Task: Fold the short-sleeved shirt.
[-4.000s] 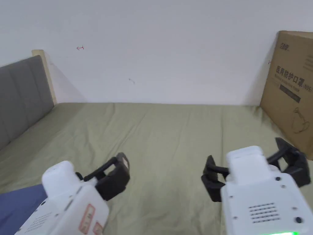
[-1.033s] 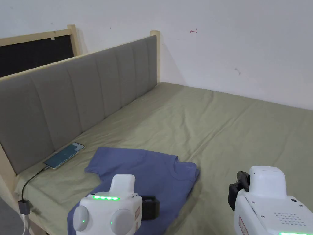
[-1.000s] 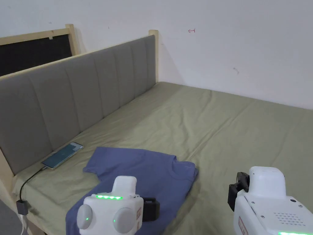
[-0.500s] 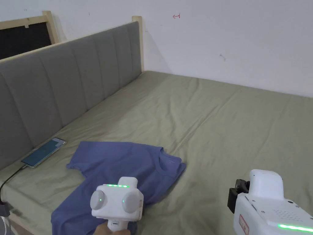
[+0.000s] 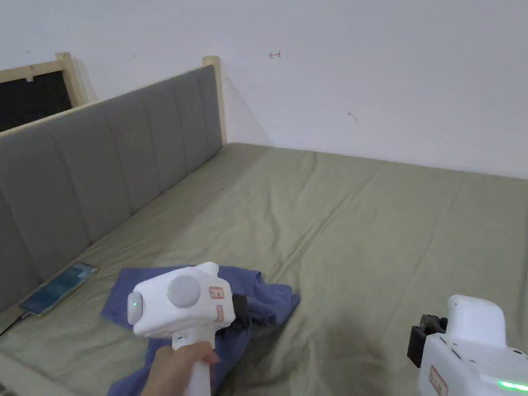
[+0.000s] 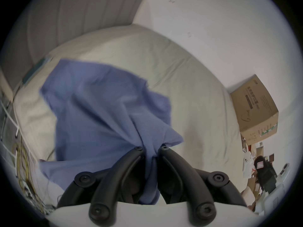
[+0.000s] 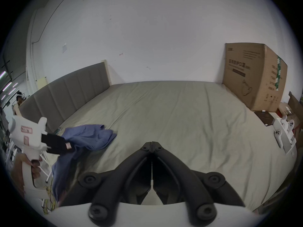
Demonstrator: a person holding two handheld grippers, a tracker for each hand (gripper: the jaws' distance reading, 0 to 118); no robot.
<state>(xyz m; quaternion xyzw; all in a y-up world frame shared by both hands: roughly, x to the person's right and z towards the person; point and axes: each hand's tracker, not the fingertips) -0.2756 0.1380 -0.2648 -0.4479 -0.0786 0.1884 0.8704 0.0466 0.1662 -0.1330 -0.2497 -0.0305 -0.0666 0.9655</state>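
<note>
A blue short-sleeved shirt (image 5: pixel 268 299) lies bunched on the olive bed sheet near the front left. In the left gripper view the blue shirt (image 6: pixel 98 119) is drawn into folds that run between the two black jaws. My left gripper (image 6: pixel 150 148) is shut on that cloth and lifts its near part. From the right gripper view, the left gripper (image 7: pixel 69 146) pinches the shirt (image 7: pixel 91 136) at the left. My right gripper (image 7: pixel 152 143) is shut with nothing in it, its jaws touching over bare sheet. Its white body (image 5: pixel 474 350) sits at the head view's lower right.
A grey padded headboard (image 5: pixel 103 165) runs along the left. A phone (image 5: pixel 58 287) with a cable lies by it. A large cardboard box (image 7: pixel 255 78) stands at the bed's far right corner. The olive bed (image 5: pixel 371 227) stretches wide beyond the shirt.
The left gripper has turned sideways and closed on the shirt, pulling the flat cloth up into a bunch. The head camera has shifted. The right gripper has dropped lower in the picture.
</note>
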